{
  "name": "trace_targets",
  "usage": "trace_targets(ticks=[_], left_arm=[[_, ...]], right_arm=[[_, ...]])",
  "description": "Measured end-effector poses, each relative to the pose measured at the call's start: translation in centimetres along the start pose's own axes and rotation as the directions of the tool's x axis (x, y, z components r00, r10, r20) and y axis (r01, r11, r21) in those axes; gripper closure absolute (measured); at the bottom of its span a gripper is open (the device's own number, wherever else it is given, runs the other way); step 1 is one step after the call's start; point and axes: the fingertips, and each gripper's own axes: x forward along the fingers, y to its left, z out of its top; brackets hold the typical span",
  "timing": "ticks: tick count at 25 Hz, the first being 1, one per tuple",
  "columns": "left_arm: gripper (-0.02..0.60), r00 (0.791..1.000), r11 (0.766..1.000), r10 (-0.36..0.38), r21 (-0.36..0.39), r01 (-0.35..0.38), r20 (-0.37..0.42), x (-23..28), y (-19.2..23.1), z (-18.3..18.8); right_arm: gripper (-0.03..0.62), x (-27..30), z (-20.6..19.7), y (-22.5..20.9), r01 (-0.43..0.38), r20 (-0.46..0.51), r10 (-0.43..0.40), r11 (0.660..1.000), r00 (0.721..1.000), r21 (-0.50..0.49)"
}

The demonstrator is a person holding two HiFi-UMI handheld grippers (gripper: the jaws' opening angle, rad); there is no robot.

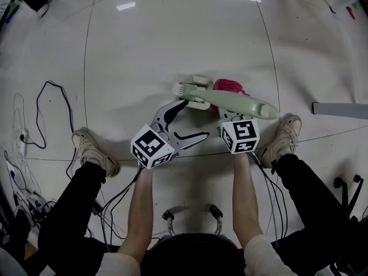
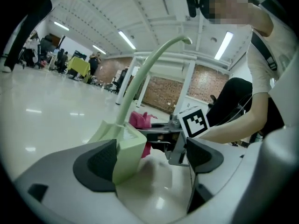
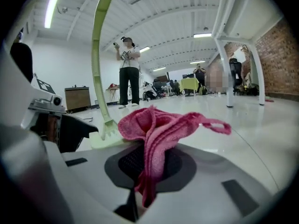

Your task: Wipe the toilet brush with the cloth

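Note:
A pale green toilet brush (image 1: 238,104) stands in its green holder (image 1: 196,95) on the floor, its long handle rising toward me. My left gripper (image 1: 195,118) is open, jaws wide apart. In the left gripper view the holder (image 2: 126,149) sits against the left pad, with the handle (image 2: 140,73) curving up from it. My right gripper (image 1: 229,112) is shut on a pink cloth (image 1: 230,87), its jaws partly hidden under the handle. In the right gripper view the cloth (image 3: 154,134) bunches above the jaws, beside the brush's foot (image 3: 109,129).
My shoes (image 1: 92,149) (image 1: 284,134) stand on either side of the grippers. Cables (image 1: 43,112) trail on the tiled floor at the left. A grey bar (image 1: 340,109) lies at the right. A person (image 3: 128,73) and white table legs (image 3: 230,55) stand farther off.

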Motion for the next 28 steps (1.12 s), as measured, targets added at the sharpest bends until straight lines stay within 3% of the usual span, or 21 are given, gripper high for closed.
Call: trace_targets(ticks=[5, 16, 18, 20, 21, 23, 25, 26, 28], left_arm=[[0.132, 1.0, 1.0, -0.006, -0.008, 0.005, -0.014, 0.5, -0.6, -0.6], [0.132, 0.999, 1.0, -0.016, -0.001, 0.016, -0.033, 1.0, -1.0, -0.9], [0.132, 1.0, 1.0, 0.005, -0.008, -0.005, -0.029, 0.8, -0.8, -0.8], [0.132, 0.996, 0.995, 0.077, -0.072, -0.074, 0.038, -0.7, 0.4, 0.1], [0.133, 0.987, 0.984, 0.13, -0.136, -0.116, 0.1, -2.1, 1.3, 0.9], [0.176, 0.941, 0.942, 0.244, -0.287, -0.173, 0.234, -5.6, 3.2, 2.5], [0.415, 0.881, 0.897, 0.36, -0.374, -0.237, 0.306, -8.9, 5.1, 3.1], [0.548, 0.855, 0.877, 0.418, -0.381, -0.292, 0.307, -10.1, 5.9, 3.0], [0.577, 0.83, 0.855, 0.484, -0.349, -0.383, 0.276, -11.5, 7.1, 2.4]], right_arm=[[0.562, -0.5, -0.4, 0.8, -0.042, -0.01, 0.042, 0.999, 0.999, -0.008], [0.562, -5.7, -3.3, 4.4, -0.027, -0.013, 0.029, 0.992, 1.0, 0.123], [0.563, -6.7, -3.3, 4.4, 0.002, -0.002, -0.001, 0.989, 1.0, 0.148], [0.562, -7.6, -2.8, 5.0, 0.035, 0.025, -0.04, 0.983, 0.999, 0.18], [0.562, -7.9, -2.6, 5.7, 0.037, 0.04, -0.045, 0.98, 0.998, 0.193], [0.562, -7.3, -2.2, 8.2, 0.004, 0.06, -0.016, 0.98, 0.998, 0.2], [0.562, -5.7, -2.2, 11.2, -0.055, 0.062, 0.044, 0.98, 0.997, 0.191], [0.562, -4.7, -2.2, 12.7, -0.082, 0.058, 0.073, 0.98, 0.996, 0.183], [0.562, -2.7, -2.5, 14.9, -0.124, 0.046, 0.118, 0.979, 0.992, 0.164]])
